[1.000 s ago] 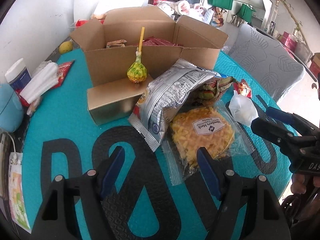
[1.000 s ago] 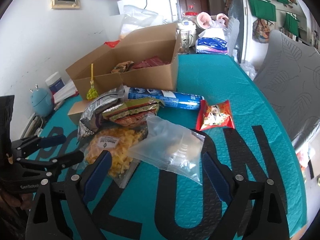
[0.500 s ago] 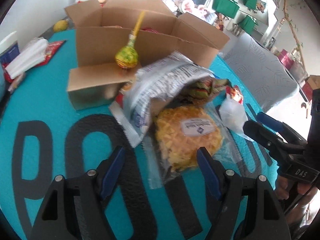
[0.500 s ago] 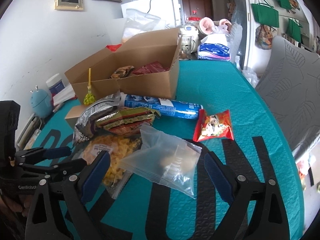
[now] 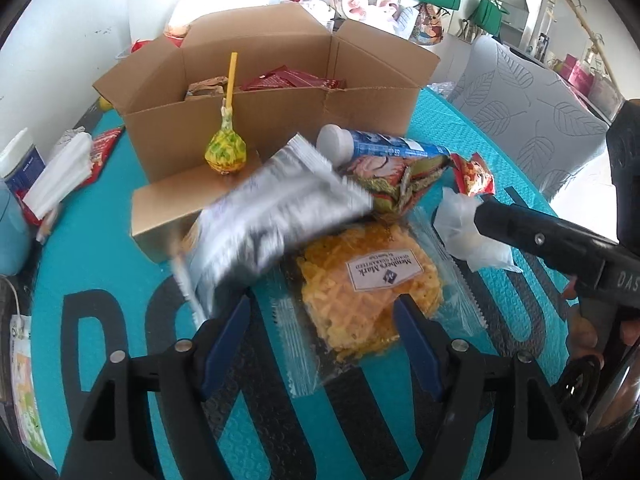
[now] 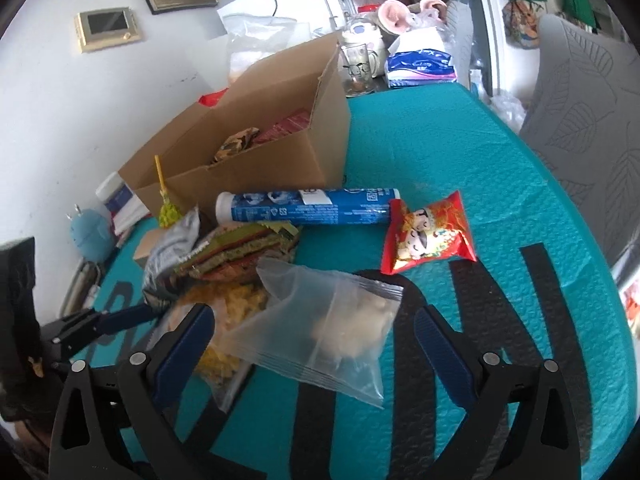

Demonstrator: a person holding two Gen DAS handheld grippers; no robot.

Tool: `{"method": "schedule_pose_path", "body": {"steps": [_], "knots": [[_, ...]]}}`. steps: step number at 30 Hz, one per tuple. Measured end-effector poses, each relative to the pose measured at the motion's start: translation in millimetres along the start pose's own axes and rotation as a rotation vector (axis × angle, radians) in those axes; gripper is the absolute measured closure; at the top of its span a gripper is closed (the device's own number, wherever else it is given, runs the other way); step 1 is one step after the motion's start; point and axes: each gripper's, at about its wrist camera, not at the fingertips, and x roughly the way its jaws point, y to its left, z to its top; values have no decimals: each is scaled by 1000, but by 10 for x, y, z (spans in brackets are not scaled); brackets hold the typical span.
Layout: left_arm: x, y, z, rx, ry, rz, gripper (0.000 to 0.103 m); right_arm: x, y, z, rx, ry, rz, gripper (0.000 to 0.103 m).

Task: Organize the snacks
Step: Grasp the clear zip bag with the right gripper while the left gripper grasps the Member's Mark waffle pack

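Observation:
A pile of snacks lies on the teal table in front of an open cardboard box (image 5: 280,92) (image 6: 256,160). My left gripper (image 5: 320,324) is open, its fingers on either side of a clear pack of yellow noodle snack (image 5: 372,284) (image 6: 228,312). A silver bag (image 5: 272,216) lies blurred beside it. My right gripper (image 6: 312,340) is open around a clear zip bag (image 6: 328,328) (image 5: 468,224). A blue tube (image 6: 308,206) (image 5: 384,146), a green-red packet (image 6: 244,252) and a red packet (image 6: 428,236) (image 5: 476,172) lie near the box. A yellow lollipop (image 5: 225,148) stands on the box flap.
The box holds red and brown packets (image 5: 292,78). Tissues (image 5: 56,176) and a blue round object (image 6: 90,234) lie at the left edge. A glass mug (image 6: 358,68) and a tissue pack (image 6: 420,64) stand behind the box. A grey chair (image 5: 520,112) is at the right.
My left gripper has moved forward over the noodle pack, and the silver bag has shifted and blurs. My right gripper has moved closer around the zip bag.

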Motion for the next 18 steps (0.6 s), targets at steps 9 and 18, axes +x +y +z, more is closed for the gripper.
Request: {"method": "schedule_pose_path", "body": {"steps": [9,18], "knots": [[88,18,38,-21,8,-36,29,306,-24,-22,2,96,-33,0],[196,-66,132,-59,16,-62,29,129,-168,-105,-39,70,-90,32]]}}
